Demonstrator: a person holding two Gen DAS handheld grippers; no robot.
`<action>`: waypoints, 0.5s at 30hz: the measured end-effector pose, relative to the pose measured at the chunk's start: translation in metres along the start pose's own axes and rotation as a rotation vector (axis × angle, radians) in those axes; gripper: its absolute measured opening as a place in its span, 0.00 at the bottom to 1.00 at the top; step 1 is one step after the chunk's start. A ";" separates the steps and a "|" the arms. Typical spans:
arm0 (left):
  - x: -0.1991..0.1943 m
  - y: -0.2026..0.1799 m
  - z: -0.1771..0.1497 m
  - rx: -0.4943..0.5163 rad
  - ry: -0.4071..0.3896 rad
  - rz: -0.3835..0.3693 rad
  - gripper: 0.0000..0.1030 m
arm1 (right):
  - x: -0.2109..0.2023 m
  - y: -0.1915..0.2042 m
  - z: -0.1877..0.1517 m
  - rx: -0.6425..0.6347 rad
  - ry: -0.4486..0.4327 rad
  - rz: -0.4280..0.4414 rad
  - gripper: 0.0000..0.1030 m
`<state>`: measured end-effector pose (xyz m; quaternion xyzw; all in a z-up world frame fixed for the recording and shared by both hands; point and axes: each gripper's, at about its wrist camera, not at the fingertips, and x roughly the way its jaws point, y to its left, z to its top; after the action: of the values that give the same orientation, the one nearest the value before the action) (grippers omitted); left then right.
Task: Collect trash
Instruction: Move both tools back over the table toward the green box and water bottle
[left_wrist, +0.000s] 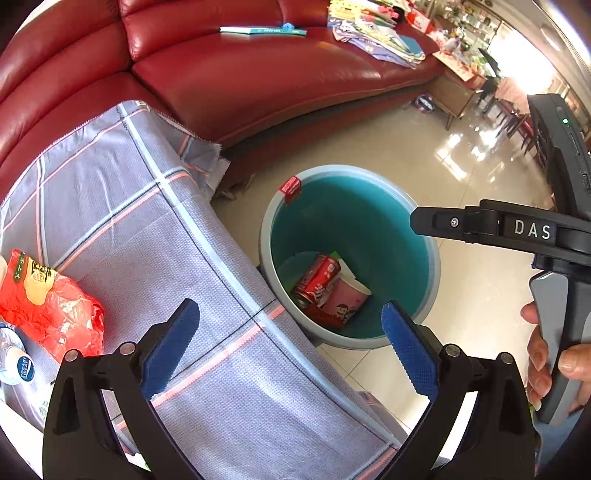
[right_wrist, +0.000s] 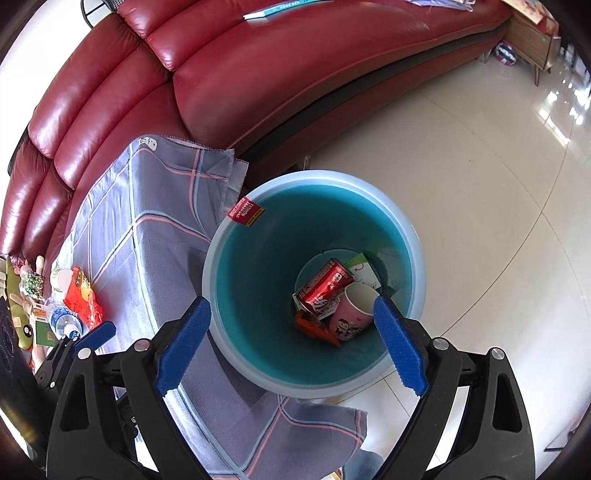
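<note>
Here, landmark is the bin (right_wrist: 229, 295): left gripper (left_wrist: 291, 325) jaws wide apart, empty, over tablecloth (left_wrist: 129, 229) left of it. Right gripper (right_wrist: 291, 321) jaws apart, empty, above bin; red can (right_wrist: 325, 286) and pink cup (right_wrist: 351, 314) lie at its bottom, well below the jaws.

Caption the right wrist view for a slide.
Open right hand-held gripper above blue bin holding red can and pink cup.

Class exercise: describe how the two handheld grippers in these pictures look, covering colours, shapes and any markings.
Both the left gripper and right gripper have black angular frames with silver pivot bolts and flat blue textured fingers. Seen from the left wrist, the right gripper's black side bears white "DAS" lettering, above a grey handle.
</note>
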<state>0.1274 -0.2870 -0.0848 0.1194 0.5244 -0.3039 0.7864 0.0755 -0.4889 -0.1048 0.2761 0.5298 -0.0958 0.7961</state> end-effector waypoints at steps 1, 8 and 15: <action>-0.002 0.001 -0.001 -0.002 -0.003 0.000 0.96 | -0.001 0.002 0.000 -0.003 0.000 0.000 0.83; -0.019 0.011 -0.010 -0.019 -0.025 0.003 0.96 | -0.009 0.019 -0.009 -0.041 -0.003 -0.012 0.83; -0.044 0.038 -0.027 -0.067 -0.050 0.028 0.96 | -0.018 0.050 -0.021 -0.090 -0.010 -0.003 0.83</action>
<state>0.1185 -0.2282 -0.0614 0.0928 0.5128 -0.2780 0.8070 0.0730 -0.4388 -0.0778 0.2387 0.5300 -0.0745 0.8103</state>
